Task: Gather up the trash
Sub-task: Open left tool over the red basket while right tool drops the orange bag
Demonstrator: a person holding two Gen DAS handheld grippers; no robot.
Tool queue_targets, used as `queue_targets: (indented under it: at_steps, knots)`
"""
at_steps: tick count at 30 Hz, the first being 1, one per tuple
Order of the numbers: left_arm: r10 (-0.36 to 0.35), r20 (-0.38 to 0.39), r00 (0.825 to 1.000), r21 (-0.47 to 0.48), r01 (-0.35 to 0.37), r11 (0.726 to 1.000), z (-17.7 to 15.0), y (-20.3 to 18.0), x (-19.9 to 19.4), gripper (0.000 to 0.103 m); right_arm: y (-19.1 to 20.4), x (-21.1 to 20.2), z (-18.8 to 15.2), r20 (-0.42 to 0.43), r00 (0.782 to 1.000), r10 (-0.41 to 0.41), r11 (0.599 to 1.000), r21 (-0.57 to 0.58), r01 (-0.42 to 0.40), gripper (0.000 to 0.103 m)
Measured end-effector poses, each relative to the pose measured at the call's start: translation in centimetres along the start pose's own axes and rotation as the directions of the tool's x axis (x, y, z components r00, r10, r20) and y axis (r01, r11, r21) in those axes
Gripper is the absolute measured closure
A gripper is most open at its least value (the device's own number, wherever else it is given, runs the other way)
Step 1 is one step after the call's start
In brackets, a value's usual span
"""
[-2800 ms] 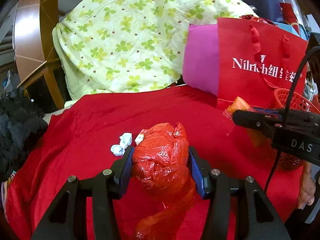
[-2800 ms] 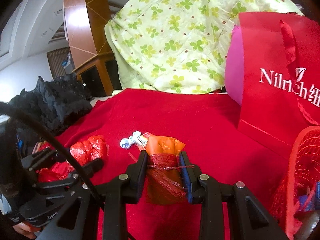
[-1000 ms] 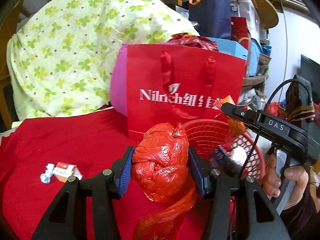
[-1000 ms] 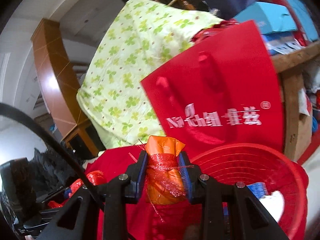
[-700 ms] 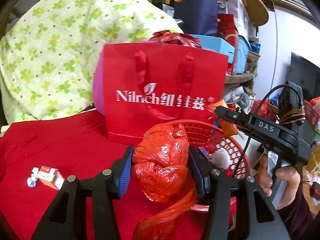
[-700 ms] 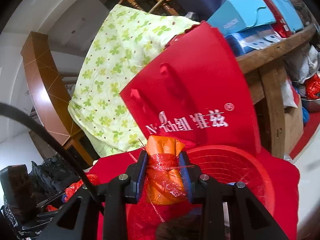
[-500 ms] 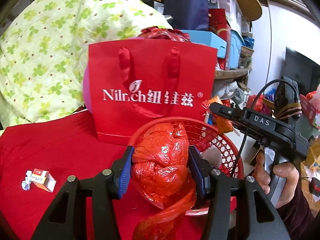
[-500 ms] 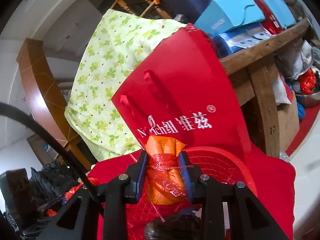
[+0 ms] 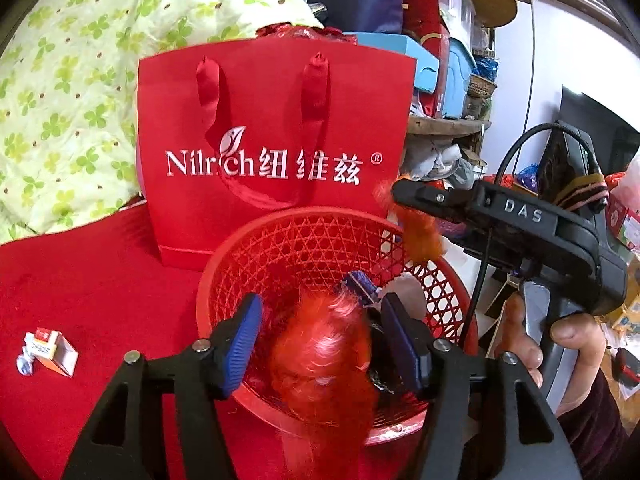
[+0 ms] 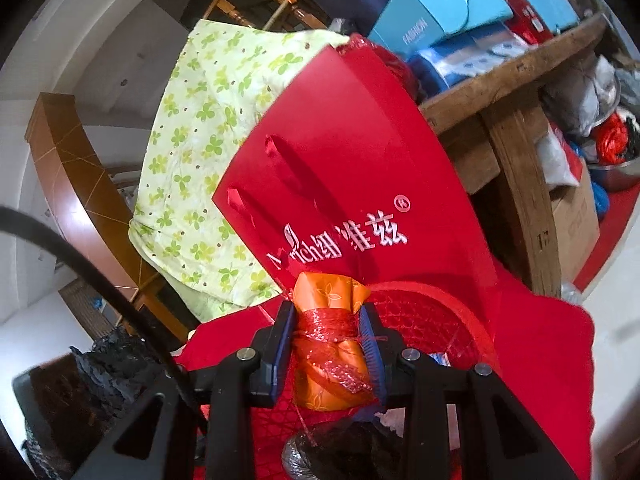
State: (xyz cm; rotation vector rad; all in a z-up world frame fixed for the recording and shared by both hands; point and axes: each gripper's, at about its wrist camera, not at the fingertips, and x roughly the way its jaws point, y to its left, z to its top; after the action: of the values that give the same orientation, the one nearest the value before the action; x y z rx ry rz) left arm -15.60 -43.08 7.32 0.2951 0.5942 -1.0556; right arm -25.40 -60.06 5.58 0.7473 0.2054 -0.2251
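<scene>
Hovering over the red mesh basket (image 9: 304, 240), the left gripper (image 9: 320, 340) stands spread, a blurred red plastic bag (image 9: 320, 364) between its fingers; the right gripper (image 10: 327, 344) pinches an orange netted wrapper (image 10: 328, 320).

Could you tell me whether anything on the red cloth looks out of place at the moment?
Yes: a small orange-and-white carton and a crumpled wrapper lie loose on the red cloth, left of the red basket.
</scene>
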Motion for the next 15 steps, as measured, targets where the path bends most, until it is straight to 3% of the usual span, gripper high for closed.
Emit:
queue_targets:
  at_steps: [2,3,15]
  knots:
    - [0.002,0.002,1.0,-0.005,-0.002,1.0,-0.3,0.3,0.0,0.033,-0.1,0.1,0.0,-0.004,1.0,0.003,1.0,0.016,-0.003,0.041]
    - [0.005,0.003,1.0,-0.004,-0.005,1.0,-0.4,0.4,-0.1,0.033,-0.1,0.1,-0.1,0.004,1.0,0.006,1.0,0.021,-0.006,0.037]
    - [0.09,0.025,0.996,-0.024,-0.089,0.996,-2.5,3.0,-2.4,0.03,2.8,0.4,-0.6,0.04,0.999,0.017,0.999,-0.047,-0.015,0.037]
